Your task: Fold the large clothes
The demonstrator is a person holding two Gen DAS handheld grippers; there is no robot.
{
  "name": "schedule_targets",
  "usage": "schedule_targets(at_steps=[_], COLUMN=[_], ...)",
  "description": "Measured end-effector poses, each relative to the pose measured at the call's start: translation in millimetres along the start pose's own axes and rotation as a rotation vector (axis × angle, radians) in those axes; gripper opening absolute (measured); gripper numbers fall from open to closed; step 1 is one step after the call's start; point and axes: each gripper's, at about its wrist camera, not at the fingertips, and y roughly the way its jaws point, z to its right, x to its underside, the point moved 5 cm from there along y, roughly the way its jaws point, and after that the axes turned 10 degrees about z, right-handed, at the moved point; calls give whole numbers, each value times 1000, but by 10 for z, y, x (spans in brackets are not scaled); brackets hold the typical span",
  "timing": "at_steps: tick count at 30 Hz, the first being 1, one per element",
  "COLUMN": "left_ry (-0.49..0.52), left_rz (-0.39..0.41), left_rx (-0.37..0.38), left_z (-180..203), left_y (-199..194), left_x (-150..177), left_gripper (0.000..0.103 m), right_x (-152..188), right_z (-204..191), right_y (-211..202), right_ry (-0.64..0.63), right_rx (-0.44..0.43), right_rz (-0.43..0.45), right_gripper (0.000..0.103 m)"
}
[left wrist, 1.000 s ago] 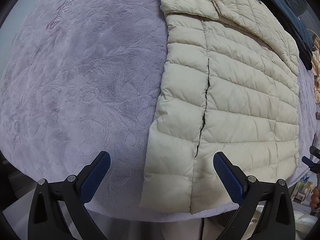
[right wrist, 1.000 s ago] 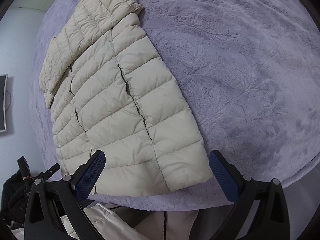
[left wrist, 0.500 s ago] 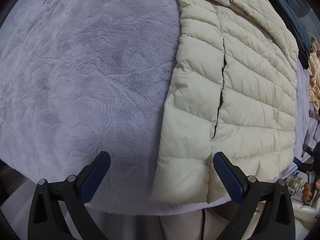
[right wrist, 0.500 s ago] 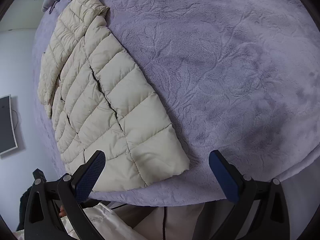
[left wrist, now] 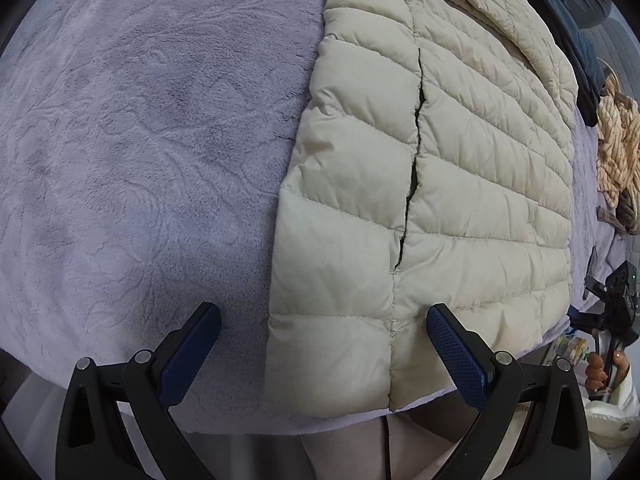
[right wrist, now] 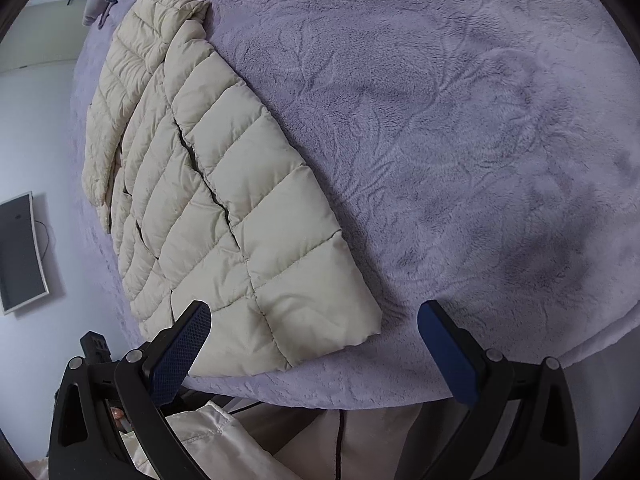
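The cream quilted jacket (left wrist: pixel 440 184) lies flat on the lilac plush blanket (left wrist: pixel 140 140), its hem at the near edge of the bed; it fills the right half of the left wrist view and runs from the lower middle up to the upper left corner in the right wrist view. A sleeve seems already laid across the body near the top. The left gripper (left wrist: pixel 324 332) hangs over one hem corner with its blue pads wide apart and nothing between them, and the right gripper (right wrist: pixel 314 328) hangs likewise over the opposite hem corner, fingers spread and empty. To my eye the step in hand is taking the hem to fold it up toward the collar. Doing it well would mean pinching both layers at each corner, well in from the slippery edge, then lifting both sides level. Dark clothes (left wrist: pixel 576 28) and a tan knit (left wrist: pixel 616 148) sit at the far right.
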Motion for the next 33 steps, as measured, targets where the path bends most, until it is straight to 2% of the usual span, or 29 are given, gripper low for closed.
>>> schedule_targets(at_steps=[6,18,20,22,23,25,26,27,28,29,31,33], left_ry=[20,72,80,94,98,102,104,108,113,122,146,172], left_rz=[-11,-1,11,11,11,14,15,17,18,22,30,41], left_rx=[25,37,40,33,30,27,23,19,20,24,26,34], left_z=[129,464,522,571,612,611,688,689,661,667,664,695], left_y=[55,229,211,206,198,85,35,19,-29,-53,-118,-202], left_x=[-6,81,59,71,35,-100,-128,-134,-155,-168,-191,-199], left_gripper=[103,103,96,81,78,64,60,52,40,34,21,18], right_x=[26,-24,-19,-8,-3,7,8,10,8,6,-6,-15], right_z=[-106,-418,-455,-490,-501,-518,-528,-544,-560,-582,-636,-704], right_y=[182,328,326,330,329,328,336,343,344,343,319,268], right_ry=[6,64,78,87,90,87,86,83,76,65,39,15], right_rx=[-46,-236,-252,-264,-270,-267,-258,-252,-248,-246,-250,-277], right_rz=[-28,-12,-9,-6,-7,-9,-14,-18,-19,-21,-15,-10], right_gripper=[103,103,103,100,96,77,61,49,42,27,22,18])
